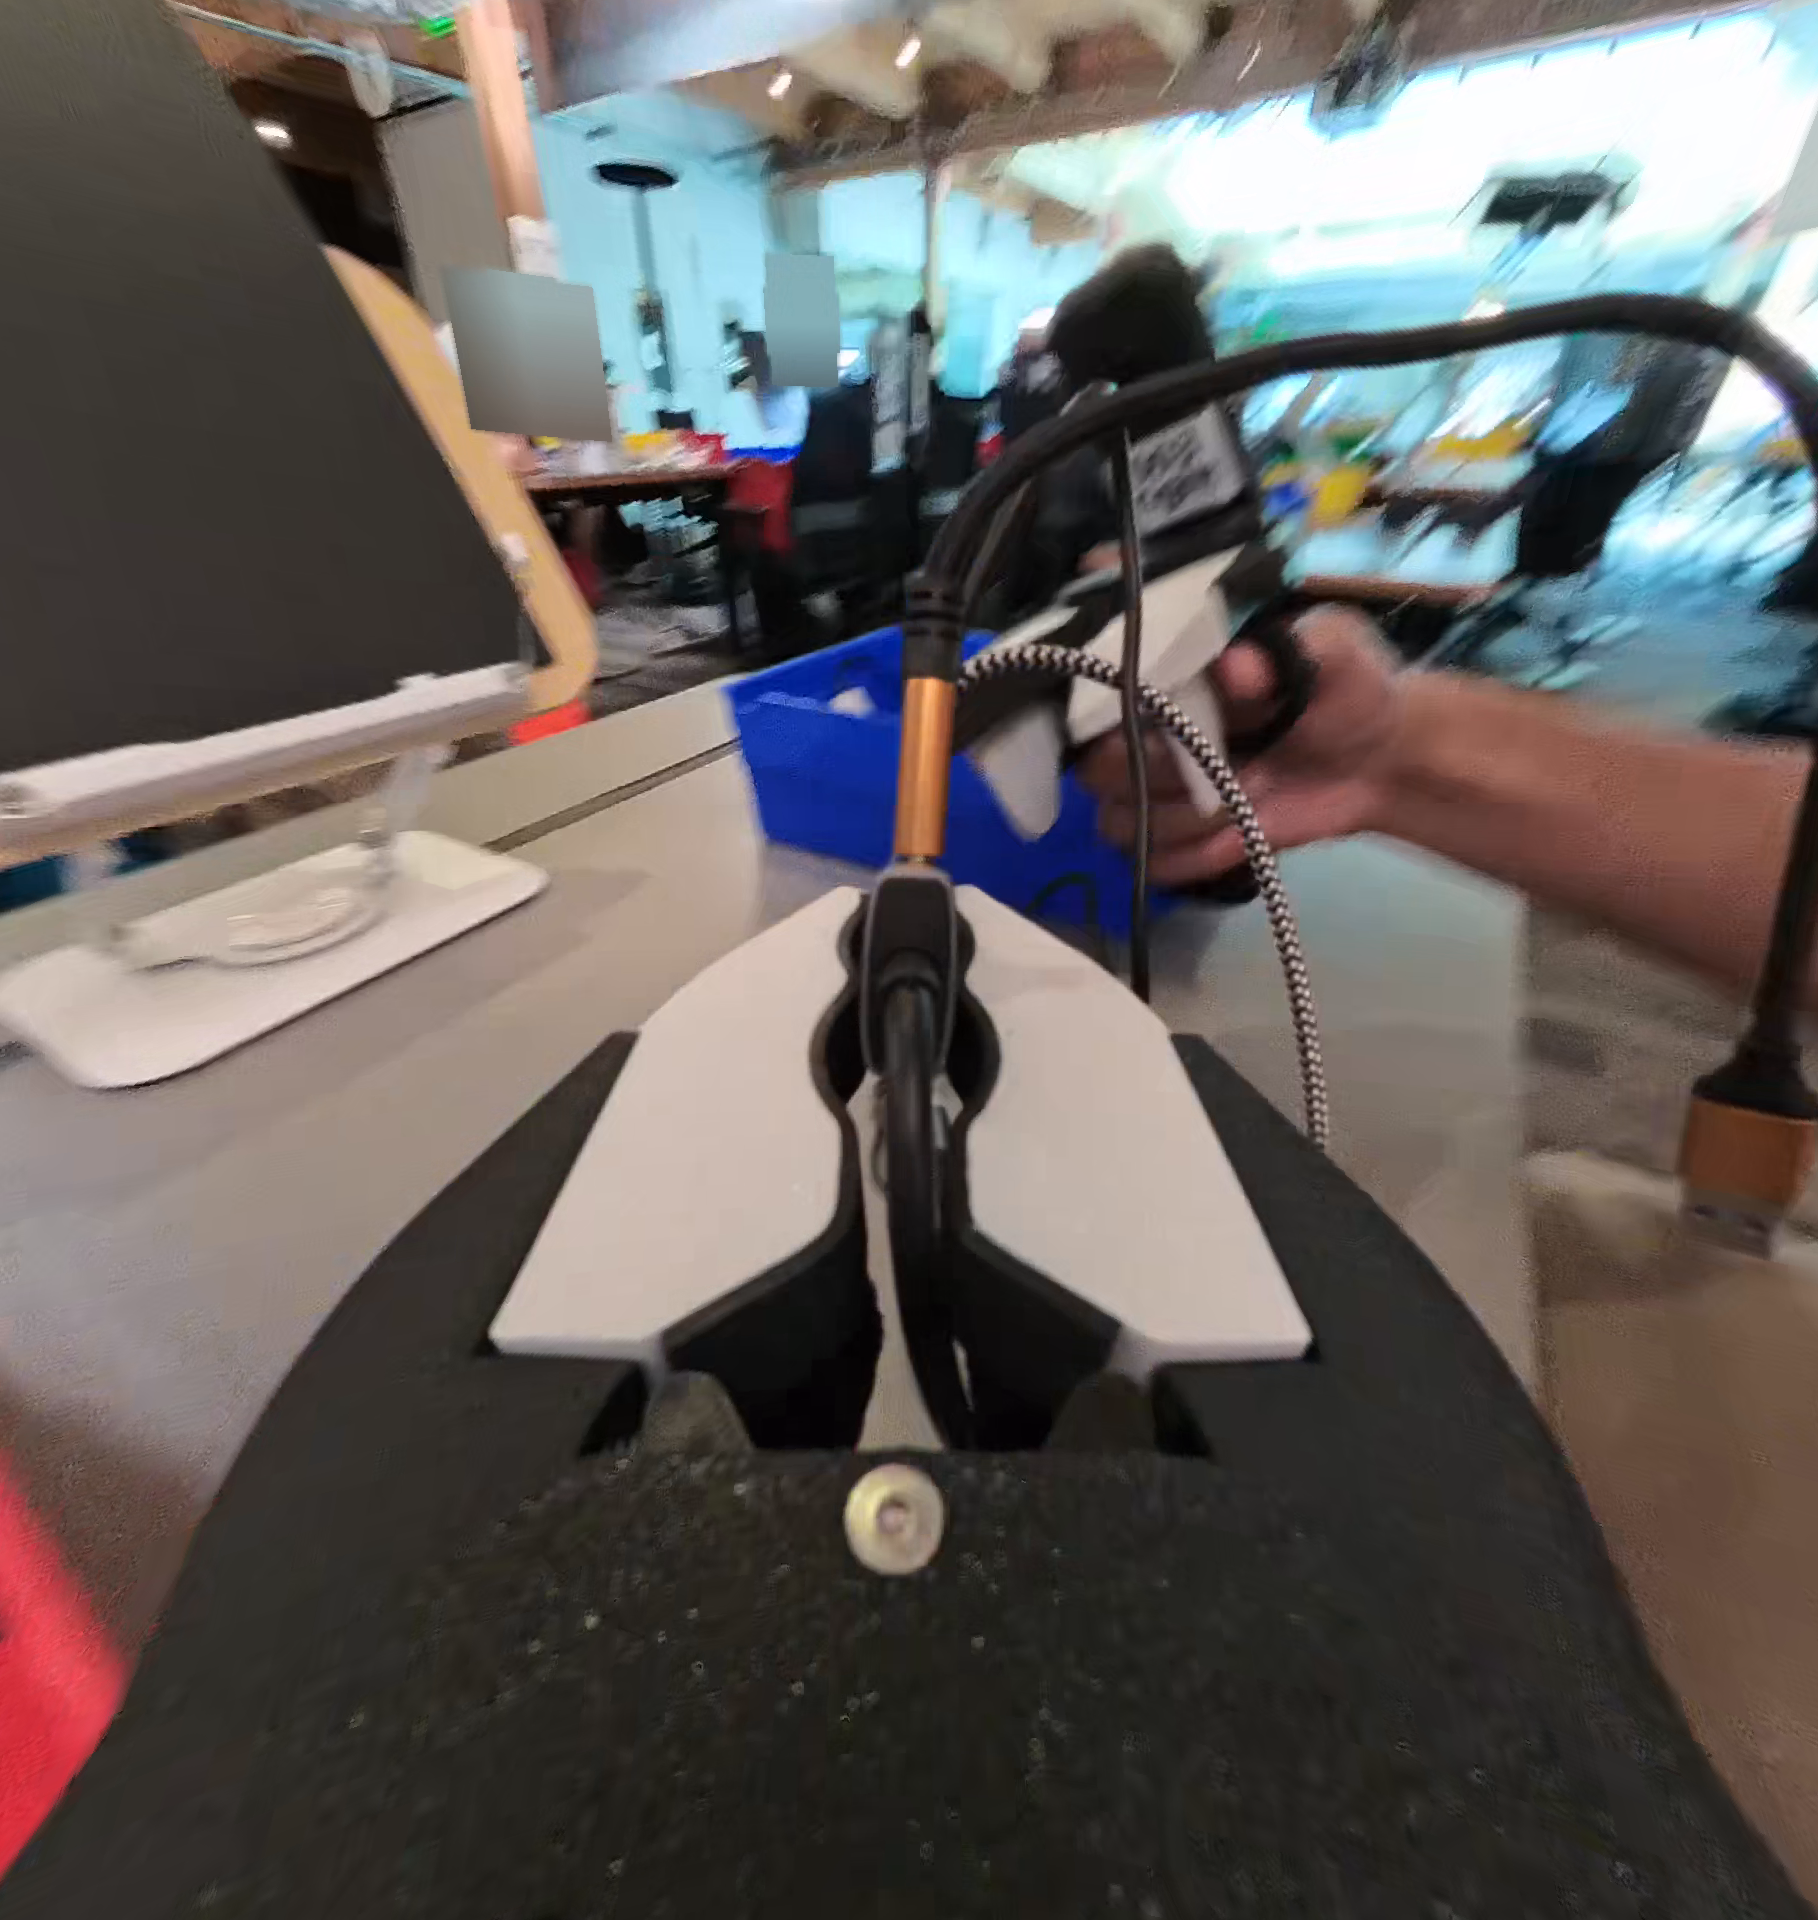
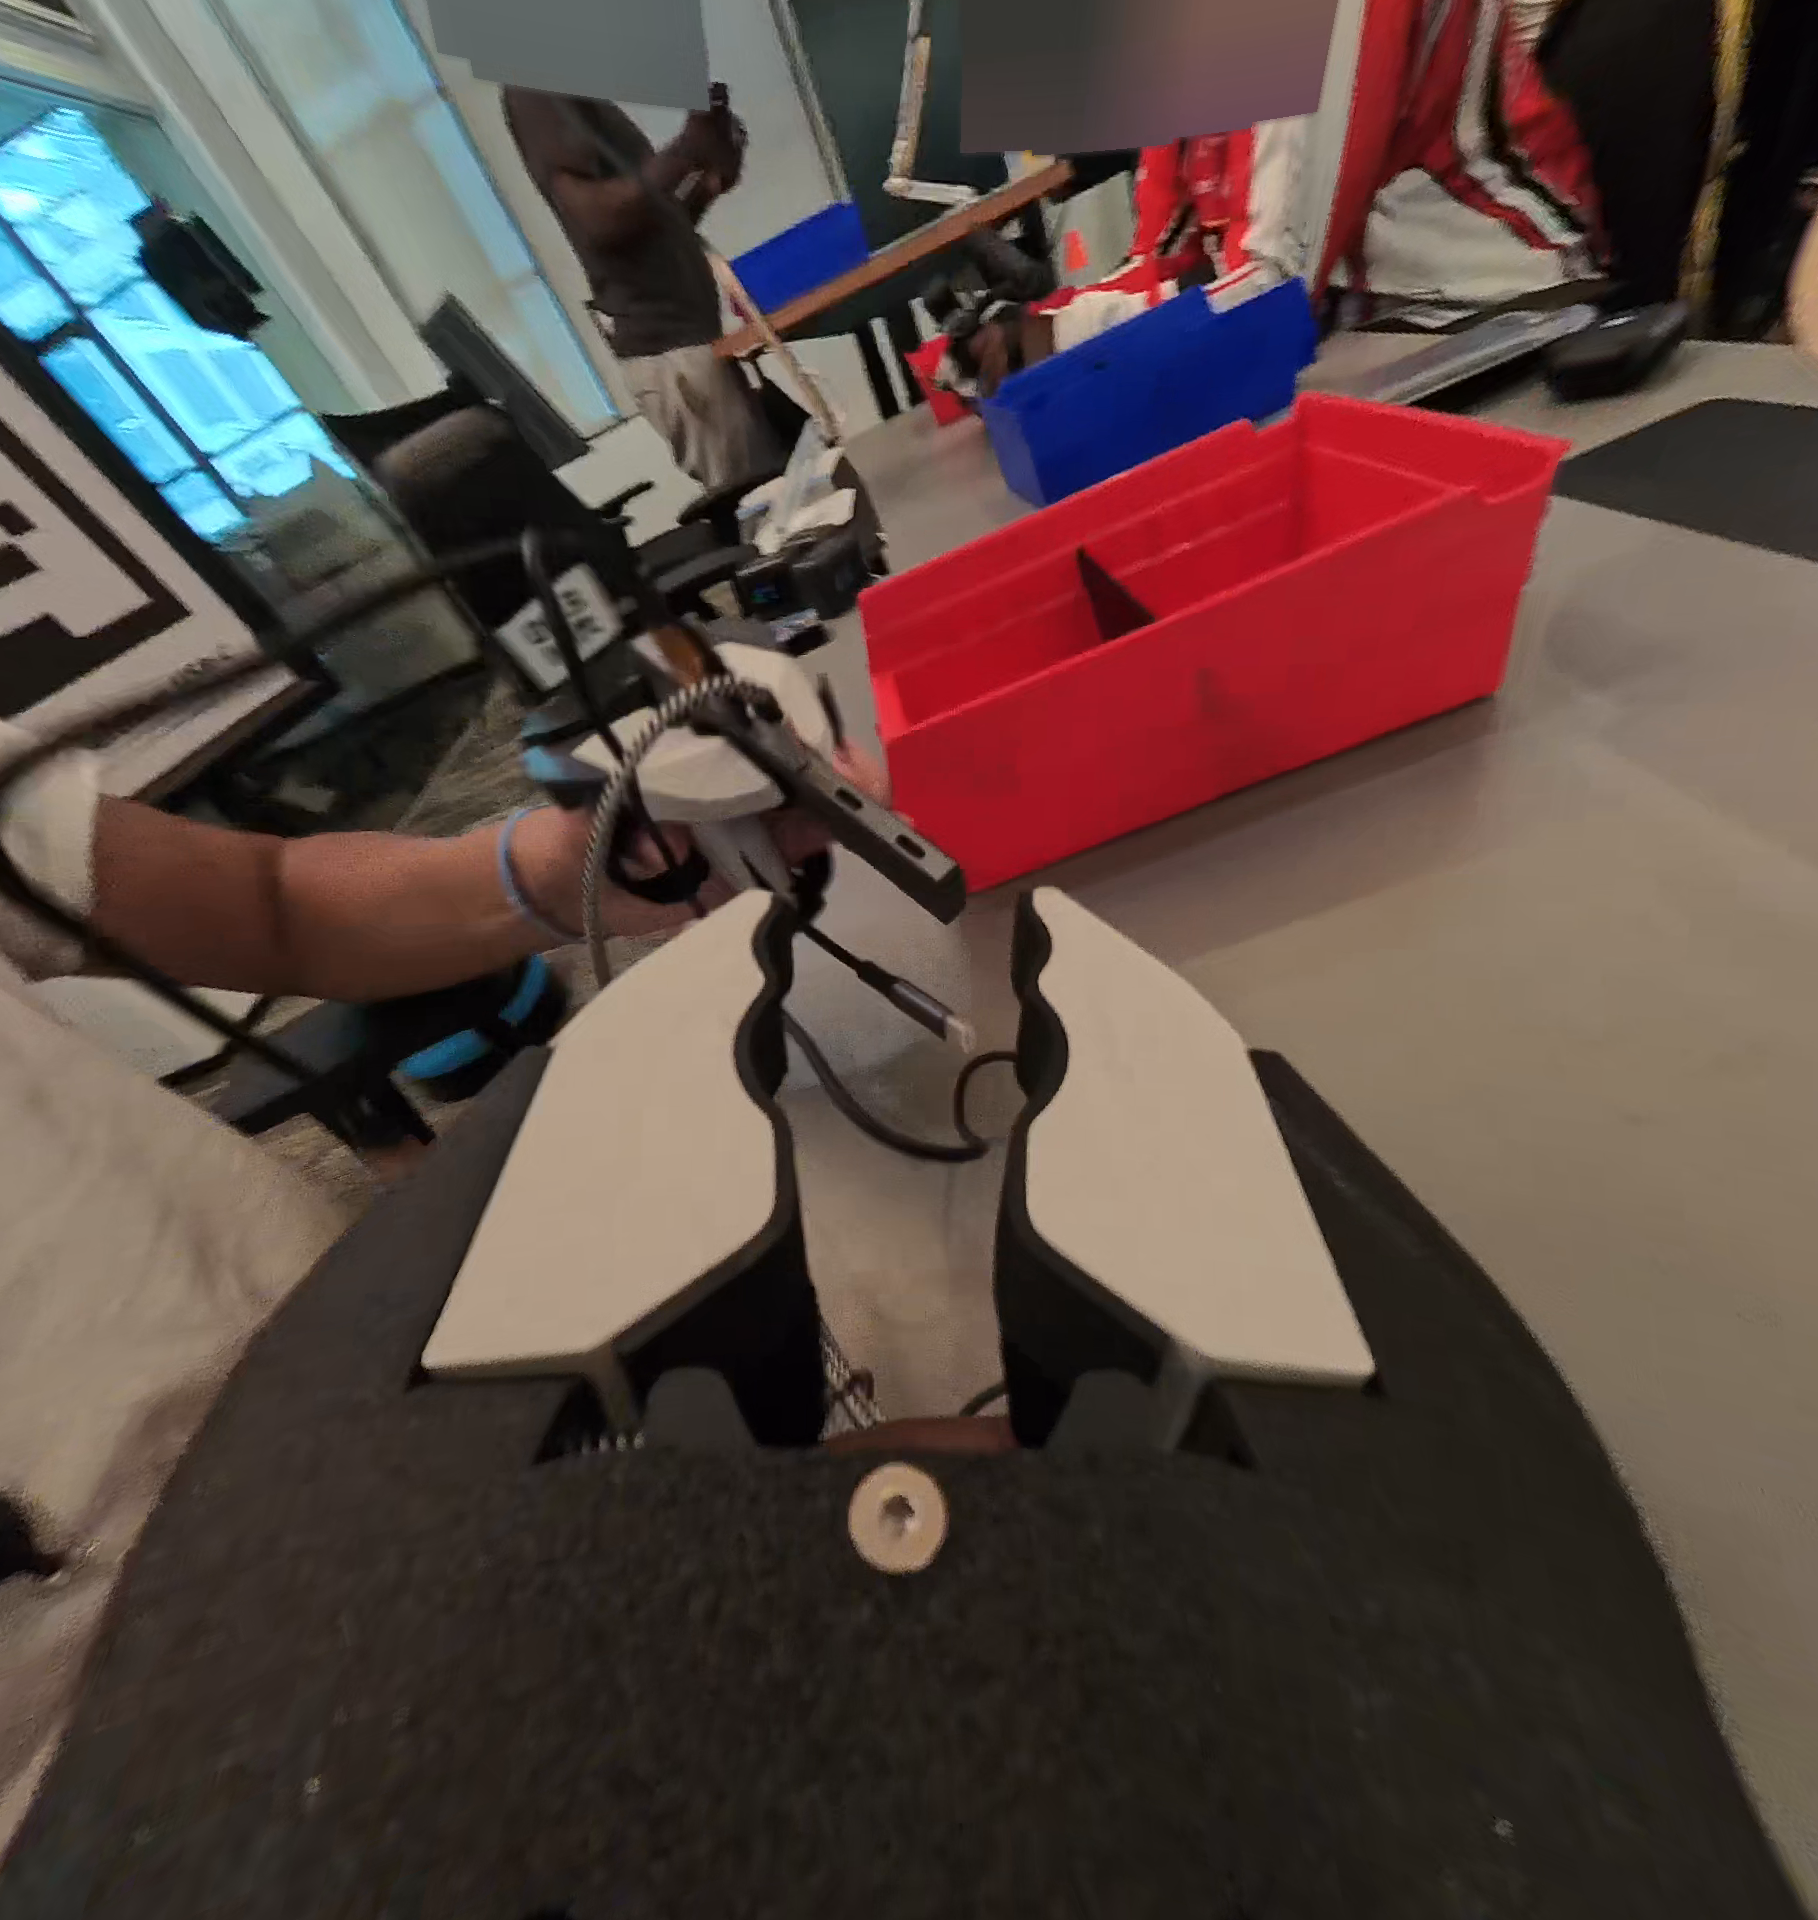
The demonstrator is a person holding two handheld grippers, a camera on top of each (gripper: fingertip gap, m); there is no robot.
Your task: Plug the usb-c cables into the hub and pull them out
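My left gripper (image 1: 910, 909) is shut on the dark grey hub (image 1: 910, 940), seen edge-on between the white fingers and held above the table. A copper-sleeved plug (image 1: 926, 769) stands in the hub's far end; its black braided cable (image 1: 1507, 322) arcs right to a loose copper connector (image 1: 1741, 1164). A black-and-white braided cable (image 1: 1248, 810) hangs beside it. In the right wrist view the hub (image 2: 853, 816) sticks out of the left gripper (image 2: 770, 816), and its own lead ends in a loose plug (image 2: 920, 1006). My right gripper (image 2: 894, 935) is open and empty, just short of the hub.
A red bin (image 2: 1196, 707) with a divider sits on the grey table (image 2: 1507, 987) beyond the hub, with a blue bin (image 2: 1144, 405) behind it. In the left wrist view a blue bin (image 1: 822, 758) and a white stand (image 1: 261, 935) sit ahead. A person's hand (image 1: 1300, 748) holds the right gripper. The tips of one gripper are about 8 centimeters away from the tips of the other.
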